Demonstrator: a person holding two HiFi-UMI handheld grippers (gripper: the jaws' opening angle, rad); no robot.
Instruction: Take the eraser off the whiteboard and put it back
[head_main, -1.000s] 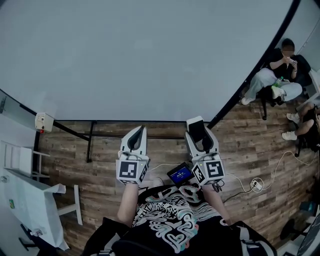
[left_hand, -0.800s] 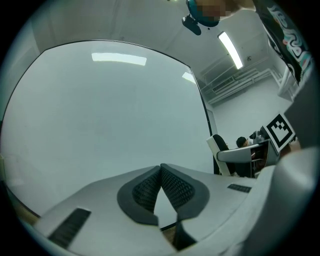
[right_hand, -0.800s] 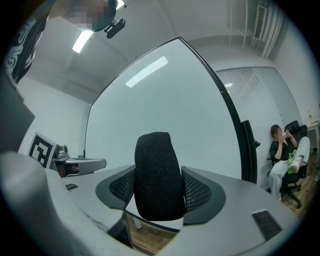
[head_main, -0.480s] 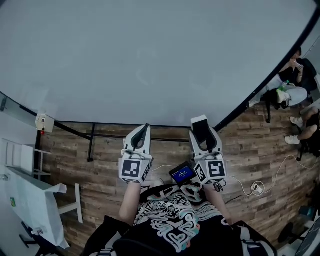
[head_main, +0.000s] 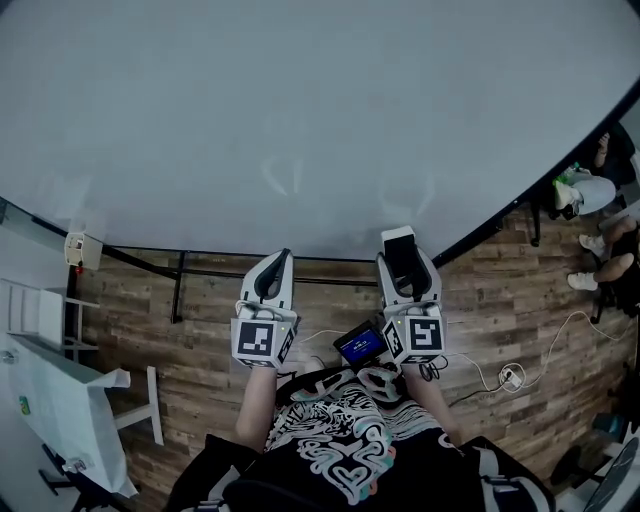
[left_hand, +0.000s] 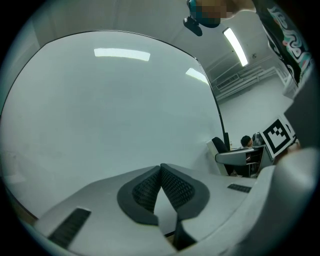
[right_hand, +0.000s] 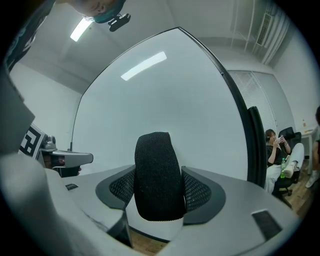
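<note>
The whiteboard (head_main: 300, 120) fills the upper head view and stands close ahead in both gripper views, as the whiteboard (left_hand: 110, 110) and the whiteboard (right_hand: 165, 100). My right gripper (head_main: 400, 262) is shut on the eraser (head_main: 398, 243), held level towards the board. In the right gripper view the eraser (right_hand: 157, 175) shows its black felt face, upright between the two mesh pads, and my right gripper (right_hand: 159, 187) clamps its sides. My left gripper (head_main: 280, 262) hovers beside it, jaws together and empty; my left gripper (left_hand: 160, 171) has its pads touching at the tips.
People sit on chairs (head_main: 590, 190) at the far right. A white table (head_main: 60, 400) stands at the left. The board's black stand (head_main: 180, 285) and cables (head_main: 510, 375) are on the wooden floor. A small lit screen (head_main: 360, 346) hangs at my chest.
Both grippers have come nearer the whiteboard, whose lower edge now reaches their tips in the head view. The eraser stays clamped in the right gripper.
</note>
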